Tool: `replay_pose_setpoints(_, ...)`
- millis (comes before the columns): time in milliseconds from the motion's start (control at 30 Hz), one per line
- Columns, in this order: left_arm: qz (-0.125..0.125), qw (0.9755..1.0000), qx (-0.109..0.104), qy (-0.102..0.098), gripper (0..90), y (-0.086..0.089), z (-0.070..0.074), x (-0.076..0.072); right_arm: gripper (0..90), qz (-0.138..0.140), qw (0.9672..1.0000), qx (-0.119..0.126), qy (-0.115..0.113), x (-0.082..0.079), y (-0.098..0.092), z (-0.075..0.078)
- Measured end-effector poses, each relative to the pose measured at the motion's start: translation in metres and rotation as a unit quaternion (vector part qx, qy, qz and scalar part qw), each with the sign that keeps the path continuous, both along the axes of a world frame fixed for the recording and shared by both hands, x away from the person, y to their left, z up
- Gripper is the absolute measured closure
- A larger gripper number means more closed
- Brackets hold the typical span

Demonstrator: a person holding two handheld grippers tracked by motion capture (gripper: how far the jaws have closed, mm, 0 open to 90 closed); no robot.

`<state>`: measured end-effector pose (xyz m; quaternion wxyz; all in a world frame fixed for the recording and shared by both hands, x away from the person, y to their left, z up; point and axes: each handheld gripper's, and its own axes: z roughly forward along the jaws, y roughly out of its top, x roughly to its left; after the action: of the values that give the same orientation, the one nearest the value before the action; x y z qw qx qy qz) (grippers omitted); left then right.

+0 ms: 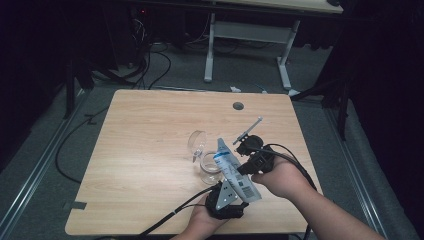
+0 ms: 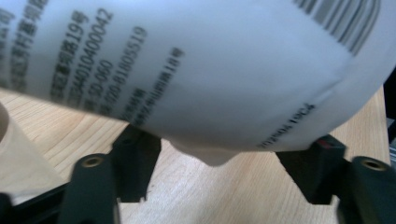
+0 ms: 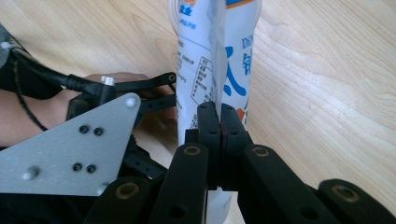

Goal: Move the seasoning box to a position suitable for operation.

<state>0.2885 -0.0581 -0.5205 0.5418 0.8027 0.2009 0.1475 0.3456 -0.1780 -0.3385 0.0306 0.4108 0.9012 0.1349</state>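
**Pouch held two-handed over the glass**

High view: I see the pouch tilted, its top over the glass, likely for pouring.

Left gripper view: the left gripper has its jaws spread wide, cradling the pouch's fat bottom.

Right gripper view: the right gripper is pinched tight on the pouch's back seam, steadying it.

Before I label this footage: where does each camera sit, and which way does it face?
High view: above the person's side, looking forward and down at the table; both forearms, left gripper, right gripper.
Left gripper view: on that gripper, looking along its jaws at the pouch bulging between them.
Right gripper view: on that gripper, jaws pinched on the pouch's flat seam; the other hand beside it.
Shared: the pouch shows in all three.
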Motion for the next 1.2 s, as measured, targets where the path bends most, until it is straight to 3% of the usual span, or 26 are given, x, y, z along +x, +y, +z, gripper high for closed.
replay_pose_setpoints(100,0.009,0.9997,0.009,-0.018,40.8,0.001,0.001,-0.004,90.0,-0.002,1.0,-0.001,-0.001,0.001,0.0,-0.001)
replay_pose_setpoints(300,0.028,0.999,0.017,-0.032,46.4,0.003,0.003,-0.012,90.0,0.008,0.9999,-0.006,-0.005,0.003,0.003,-0.002)
replay_pose_setpoints(367,0.03,0.9989,0.015,-0.032,47.0,0.004,0.004,-0.014,90.0,-0.001,0.9999,-0.01,-0.003,0.002,0.006,-0.001)
replay_pose_setpoints(400,0.031,0.9989,0.013,-0.032,47.0,0.005,0.005,-0.015,90.0,0.011,0.9998,-0.013,-0.007,0.004,0.007,-0.001)
replay_pose_setpoints(767,0.025,0.9988,0.015,-0.039,48.3,0.012,0.004,-0.023,90.0,0.016,0.9996,-0.021,-0.005,0.008,0.014,-0.005)
replay_pose_setpoints(867,0.025,0.999,0.011,-0.036,48.7,0.013,0.004,-0.023,90.0,0.032,0.9992,-0.023,-0.01,0.01,0.015,-0.006)
replay_pose_setpoints(1200,0.037,0.9987,0.005,-0.034,50.1,0.014,0.009,-0.023,90.0,0.034,0.9989,-0.027,-0.015,0.014,0.019,-0.002)
